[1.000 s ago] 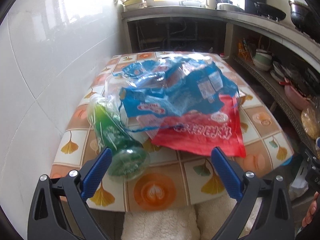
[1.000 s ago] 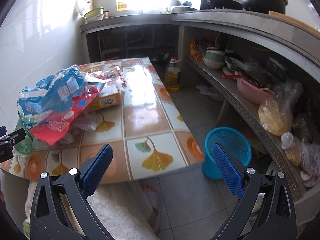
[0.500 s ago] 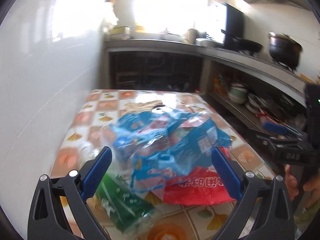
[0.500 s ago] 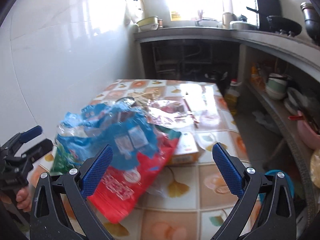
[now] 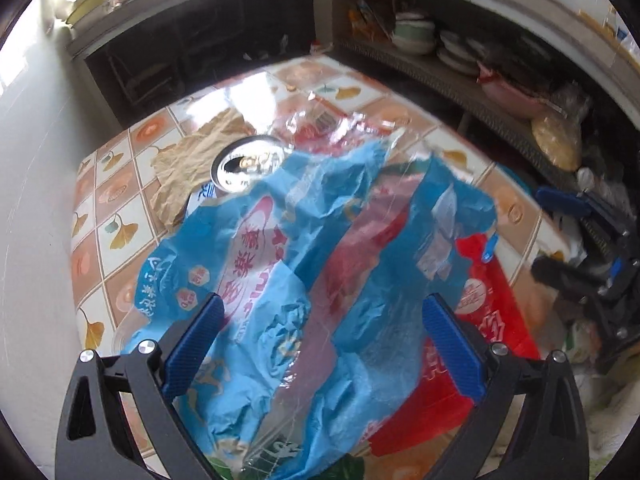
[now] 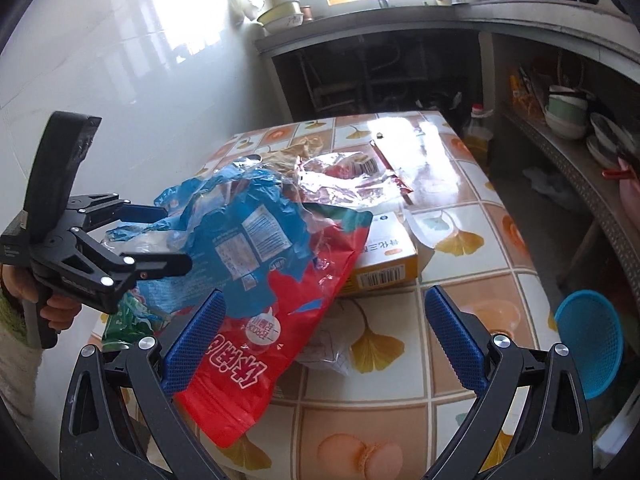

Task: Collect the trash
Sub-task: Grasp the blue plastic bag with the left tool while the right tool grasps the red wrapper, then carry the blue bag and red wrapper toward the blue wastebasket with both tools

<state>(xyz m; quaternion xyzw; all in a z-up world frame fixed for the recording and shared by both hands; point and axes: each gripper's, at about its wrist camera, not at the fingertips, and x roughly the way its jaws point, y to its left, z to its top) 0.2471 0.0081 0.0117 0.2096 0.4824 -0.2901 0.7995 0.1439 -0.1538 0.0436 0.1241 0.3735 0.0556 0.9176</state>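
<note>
- The left tongs (image 5: 320, 340) are spread wide just above the blue wrapper (image 5: 280, 280), probably to pinch it first because it lies on top of the pile.
- The right tongs (image 6: 324, 336) are also spread and hold nothing.
- The wrapper is thin, crinkled plastic (partly transparent), over a glossy red bag (image 6: 272, 340) on the tiled tabletop (image 6: 460, 280).

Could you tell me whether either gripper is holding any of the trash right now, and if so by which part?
Nothing is held. The left gripper is open with its fingers astride the blue wrapper, not closed on it. The right gripper is open over the table.
</note>
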